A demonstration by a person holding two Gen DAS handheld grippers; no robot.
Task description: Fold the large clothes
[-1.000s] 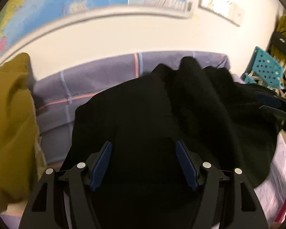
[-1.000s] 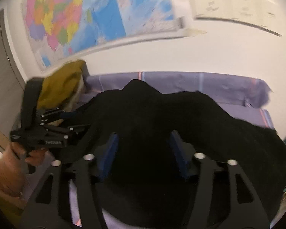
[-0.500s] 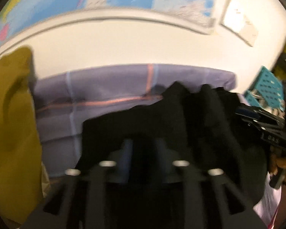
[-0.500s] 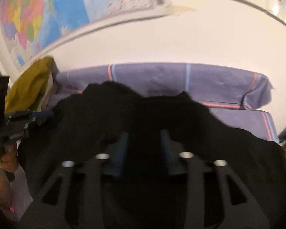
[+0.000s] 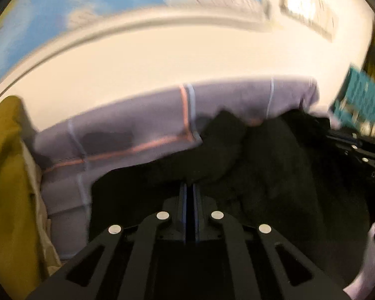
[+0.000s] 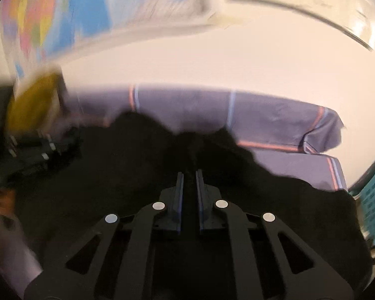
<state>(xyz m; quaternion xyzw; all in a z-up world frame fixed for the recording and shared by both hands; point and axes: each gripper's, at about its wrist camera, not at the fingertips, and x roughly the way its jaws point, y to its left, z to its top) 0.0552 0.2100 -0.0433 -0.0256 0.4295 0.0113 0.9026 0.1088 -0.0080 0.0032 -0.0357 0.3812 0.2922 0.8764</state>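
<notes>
A purple checked bedsheet [image 5: 127,135] with salmon and pale stripes covers the bed against the cream wall, a map poster [image 6: 70,12] hanging above it. Across the sheet lies the task's thing, a large black garment [image 5: 270,165], bunched into humps and ridges, not flat; it fills the middle of both wrist views [image 6: 117,175]. At the bed's left end sits a mustard-yellow cloth [image 5: 7,180], and at the right end a teal plastic basket [image 5: 360,100] (both are blurred, so no more can be said of them).

The left gripper [image 5: 189,187] has its blue-padded fingers drawn together with only a sliver between them, pinched on a fold of the black fabric. The right gripper [image 6: 189,175] is likewise drawn nearly together, a narrow gap left, with dark cloth rising right at its tips; it appears to have hold of the fabric too.

Judging by this, the folding has barely begun: no crisp edge or stacked layer shows. Both grips look taken, and lifting, spreading and every fold remain.
</notes>
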